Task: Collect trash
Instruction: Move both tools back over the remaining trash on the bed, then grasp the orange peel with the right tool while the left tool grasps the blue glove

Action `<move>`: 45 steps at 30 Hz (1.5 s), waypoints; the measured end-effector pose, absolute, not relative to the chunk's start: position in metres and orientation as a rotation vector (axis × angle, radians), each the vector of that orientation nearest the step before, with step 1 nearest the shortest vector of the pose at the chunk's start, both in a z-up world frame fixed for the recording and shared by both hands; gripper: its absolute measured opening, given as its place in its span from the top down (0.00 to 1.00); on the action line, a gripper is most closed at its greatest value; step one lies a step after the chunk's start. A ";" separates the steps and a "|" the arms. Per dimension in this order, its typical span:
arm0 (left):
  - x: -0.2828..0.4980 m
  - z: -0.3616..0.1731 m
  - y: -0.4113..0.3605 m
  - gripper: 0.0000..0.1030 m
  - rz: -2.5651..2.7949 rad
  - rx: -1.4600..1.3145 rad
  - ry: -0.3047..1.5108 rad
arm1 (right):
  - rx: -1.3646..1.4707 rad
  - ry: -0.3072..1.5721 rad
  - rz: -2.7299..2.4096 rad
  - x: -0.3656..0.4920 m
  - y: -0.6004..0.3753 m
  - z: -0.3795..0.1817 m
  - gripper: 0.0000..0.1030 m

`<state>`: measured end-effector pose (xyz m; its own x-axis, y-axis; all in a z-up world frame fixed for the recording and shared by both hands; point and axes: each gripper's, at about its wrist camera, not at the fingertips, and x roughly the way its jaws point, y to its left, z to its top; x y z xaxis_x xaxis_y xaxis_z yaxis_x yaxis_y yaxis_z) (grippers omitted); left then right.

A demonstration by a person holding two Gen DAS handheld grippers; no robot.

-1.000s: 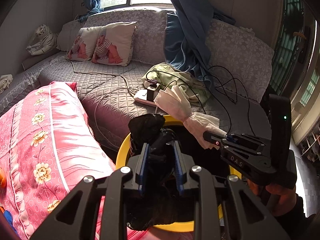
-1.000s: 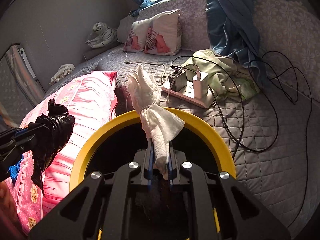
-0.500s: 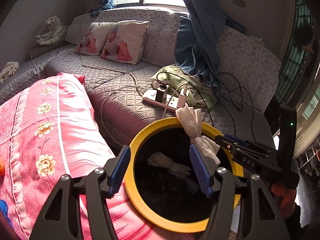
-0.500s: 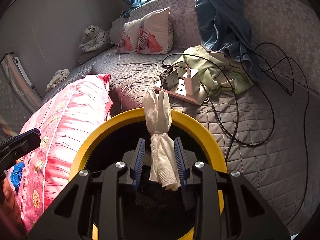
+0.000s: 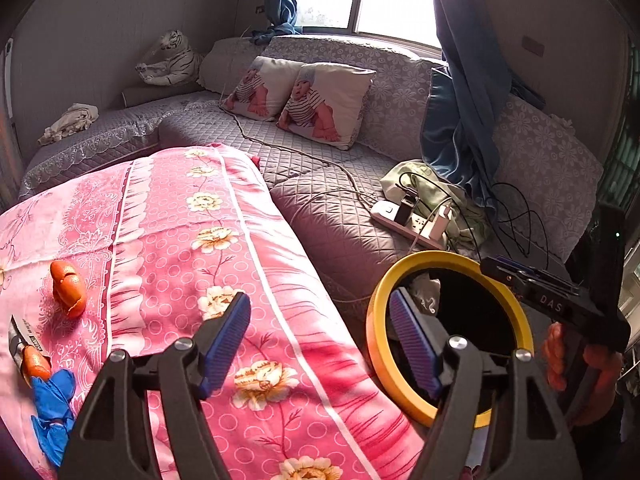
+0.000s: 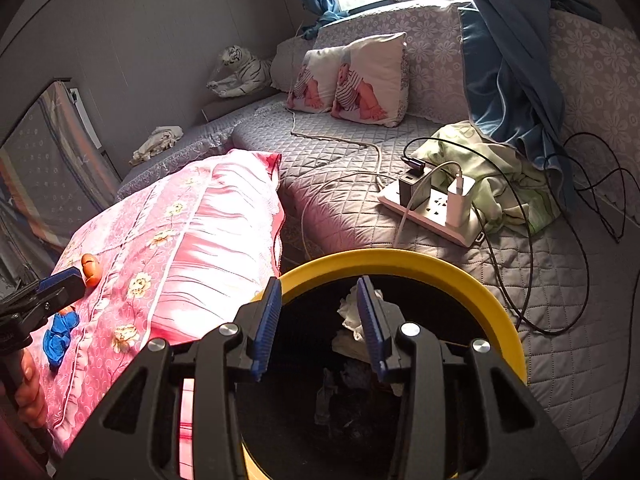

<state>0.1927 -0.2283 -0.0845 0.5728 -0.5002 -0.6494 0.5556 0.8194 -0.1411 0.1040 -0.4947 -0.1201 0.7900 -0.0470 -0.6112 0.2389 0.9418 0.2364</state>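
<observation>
A yellow-rimmed black bin [image 5: 378, 344] [image 6: 400, 258] stands between the pink bedspread and the grey sofa. White tissue [image 6: 352, 312] lies inside it. My left gripper [image 5: 320, 344] is open and empty, over the bedspread's edge left of the bin. My right gripper [image 6: 318, 324] is open and empty above the bin mouth; it also shows in the left wrist view [image 5: 552, 300]. On the bedspread lie orange peel [image 5: 69, 288] [image 6: 90, 267], a blue glove [image 5: 54, 404] [image 6: 60, 336] and a small wrapper [image 5: 24, 344].
The pink floral bedspread [image 5: 180, 248] fills the left. The grey quilted sofa [image 6: 360, 160] carries a power strip with chargers [image 6: 436, 204], cables, a green cloth [image 6: 500, 176], two baby-print pillows [image 5: 304, 100] and a toy tiger [image 5: 172, 60]. Blue curtains hang at right.
The left gripper opened and dropped the black bag into the bin, then swung left over the bedspread. The right gripper opened and the white tissue fell into the bin.
</observation>
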 end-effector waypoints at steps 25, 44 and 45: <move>0.189 -0.130 0.010 0.22 -0.198 -0.134 0.834 | -0.075 0.799 0.488 0.306 -0.175 -0.117 0.46; 0.209 -0.162 0.014 0.48 -0.205 -0.169 0.919 | -0.104 0.897 0.465 0.373 -0.120 -0.161 0.46; 0.209 -0.162 0.013 0.52 -0.210 -0.164 0.919 | -0.108 0.899 0.464 0.373 -0.119 -0.163 0.52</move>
